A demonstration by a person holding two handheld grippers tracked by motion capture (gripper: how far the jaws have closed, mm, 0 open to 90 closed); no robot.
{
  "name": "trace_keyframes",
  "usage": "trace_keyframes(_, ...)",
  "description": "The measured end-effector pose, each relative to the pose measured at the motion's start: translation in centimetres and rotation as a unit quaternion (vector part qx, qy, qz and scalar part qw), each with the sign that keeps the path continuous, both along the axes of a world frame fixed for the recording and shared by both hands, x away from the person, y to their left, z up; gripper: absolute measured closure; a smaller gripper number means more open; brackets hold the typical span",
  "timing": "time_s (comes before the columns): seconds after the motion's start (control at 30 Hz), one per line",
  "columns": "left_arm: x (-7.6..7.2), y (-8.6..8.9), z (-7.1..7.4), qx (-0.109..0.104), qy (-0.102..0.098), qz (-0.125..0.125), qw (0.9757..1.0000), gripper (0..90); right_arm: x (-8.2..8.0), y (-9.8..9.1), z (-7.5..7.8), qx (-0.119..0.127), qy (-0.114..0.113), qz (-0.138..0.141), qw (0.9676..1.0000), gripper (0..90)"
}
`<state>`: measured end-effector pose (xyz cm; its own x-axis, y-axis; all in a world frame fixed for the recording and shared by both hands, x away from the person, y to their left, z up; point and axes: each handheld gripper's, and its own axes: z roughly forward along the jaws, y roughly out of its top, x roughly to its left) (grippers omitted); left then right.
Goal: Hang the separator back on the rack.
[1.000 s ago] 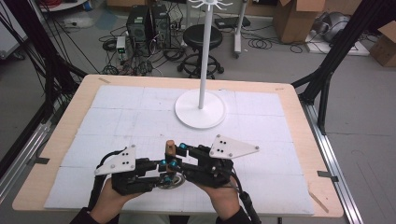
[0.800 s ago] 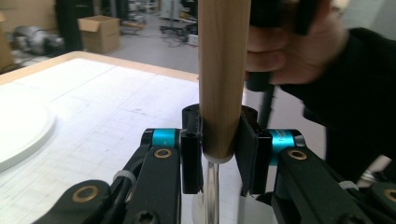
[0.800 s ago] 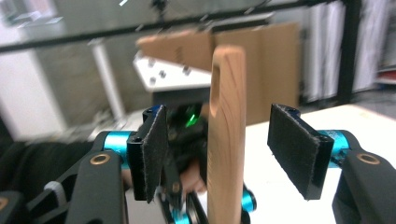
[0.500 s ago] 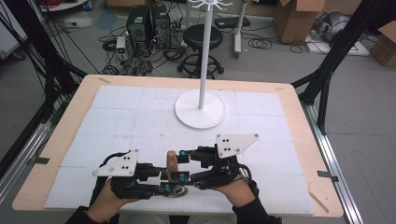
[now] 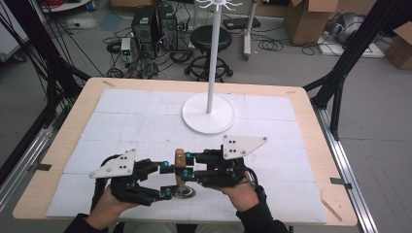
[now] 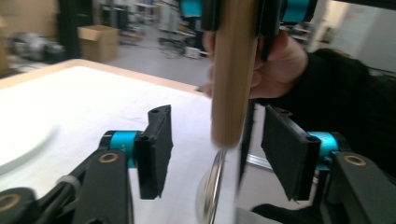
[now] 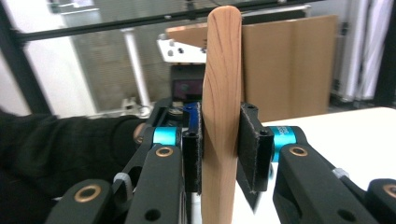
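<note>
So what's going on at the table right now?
A person is passing a wooden-handled utensil between two tools. The right hand-held gripper has just been closing and its pads now clamp the upright handle. The left hand-held gripper has just opened; its jaws stand apart on either side of the handle's lower end. A white stand waits farther back.

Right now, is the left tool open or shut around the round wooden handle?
Open. The left tool has just opened; its black pads stand clear of the round wooden handle.
</note>
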<state>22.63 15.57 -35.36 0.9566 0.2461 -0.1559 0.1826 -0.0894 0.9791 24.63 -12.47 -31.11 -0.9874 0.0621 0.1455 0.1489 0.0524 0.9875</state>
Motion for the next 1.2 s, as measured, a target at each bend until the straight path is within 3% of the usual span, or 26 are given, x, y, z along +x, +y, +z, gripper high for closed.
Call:
trace_keyframes(0.07, 0.5, 1.3, -0.2, 0.003, -0.005, 0.034, 0.9994, 34.6, 0.7, -0.1, 0.3, -0.003, 0.000, -0.018, 0.9998, 72.5)
trace_keyframes(0.13, 1.0, 2.6, -0.5, 0.004, -0.007, 0.075, 0.9972, 29.1, 1.4, -0.1, 0.7, -0.003, 0.000, -0.030, 0.9996, 72.5)
trace_keyframes(0.3, 1.9, 5.3, -1.8, 0.012, -0.008, 0.151, 0.9884, 23.2, 3.9, -0.1, 2.2, -0.011, -0.003, -0.032, 0.9994, 72.5)
trace_keyframes(0.43, 2.2, 6.4, -2.5, 0.016, -0.014, 0.190, 0.9816, 18.8, 6.5, -0.5, 3.8, -0.013, 0.000, -0.033, 0.9994, 72.4)
trace_keyframes(0.6, 2.3, 7.2, -2.9, 0.017, -0.035, 0.202, 0.9786, 19.1, 10.0, -1.7, 5.8, -0.008, 0.006, -0.044, 0.9990, 72.4)
trace_keyframes(0.77, 2.5, 7.8, -3.3, 0.025, -0.043, 0.216, 0.9751, 19.1, 13.1, -2.8, 8.1, -0.009, 0.012, -0.072, 0.9973, 72.4)
trace_keyframes(0.9, 2.6, 8.2, -3.5, 0.026, -0.039, 0.223, 0.9736, 19.3, 15.2, -3.5, 10.2, -0.008, 0.001, -0.092, 0.9957, 72.4)
trace_keyframes(1.2, 2.8, 8.5, -3.7, 0.027, -0.035, 0.222, 0.9741, 20.2, 18.2, -3.4, 13.1, -0.005, -0.005, -0.142, 0.9899, 72.5)
